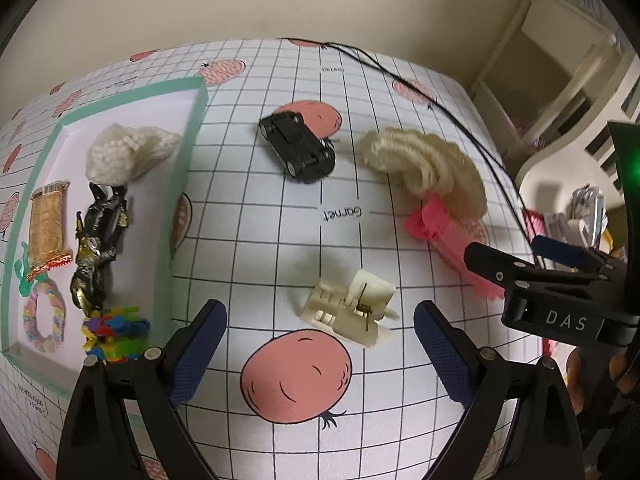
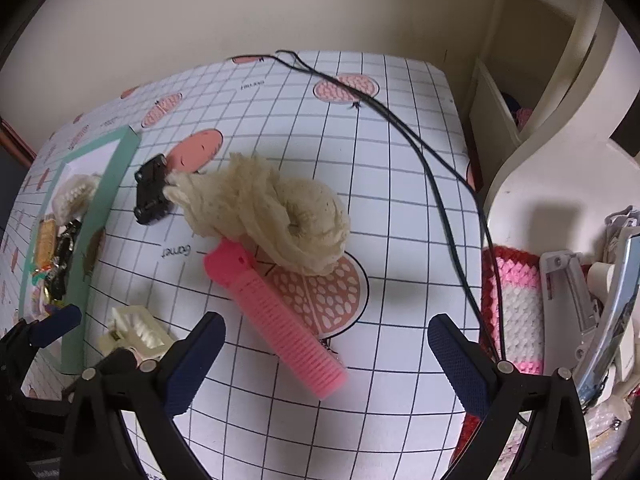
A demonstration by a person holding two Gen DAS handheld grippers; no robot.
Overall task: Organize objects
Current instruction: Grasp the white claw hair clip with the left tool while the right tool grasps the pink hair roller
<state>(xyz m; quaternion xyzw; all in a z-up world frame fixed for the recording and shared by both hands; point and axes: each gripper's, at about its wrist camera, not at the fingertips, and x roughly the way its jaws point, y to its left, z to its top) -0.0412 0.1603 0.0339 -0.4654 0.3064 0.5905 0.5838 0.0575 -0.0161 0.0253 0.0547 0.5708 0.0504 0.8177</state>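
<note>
My left gripper (image 1: 320,328) is open, its fingers on either side of a cream hair claw clip (image 1: 352,308) lying on the gridded tablecloth. A black toy car (image 1: 298,146) lies upside down further back. A cream knitted scrunchie (image 1: 428,168) rests against a pink hair roller (image 1: 452,248). My right gripper (image 1: 560,276) hangs at the right, over the roller's end. In the right wrist view, my right gripper (image 2: 326,344) is open above the pink hair roller (image 2: 280,320), with the cream scrunchie (image 2: 280,216) behind it, the claw clip (image 2: 134,334) at left and the toy car (image 2: 152,192) beyond.
A mint-rimmed white tray (image 1: 188,152) at left holds a white knit piece (image 1: 128,154), an orange packet (image 1: 48,224), foil wrappers (image 1: 96,248), a pastel band (image 1: 44,320) and colourful clips (image 1: 116,332). A black cable (image 2: 440,184) crosses the table. Shelving (image 2: 560,120) and clutter stand right.
</note>
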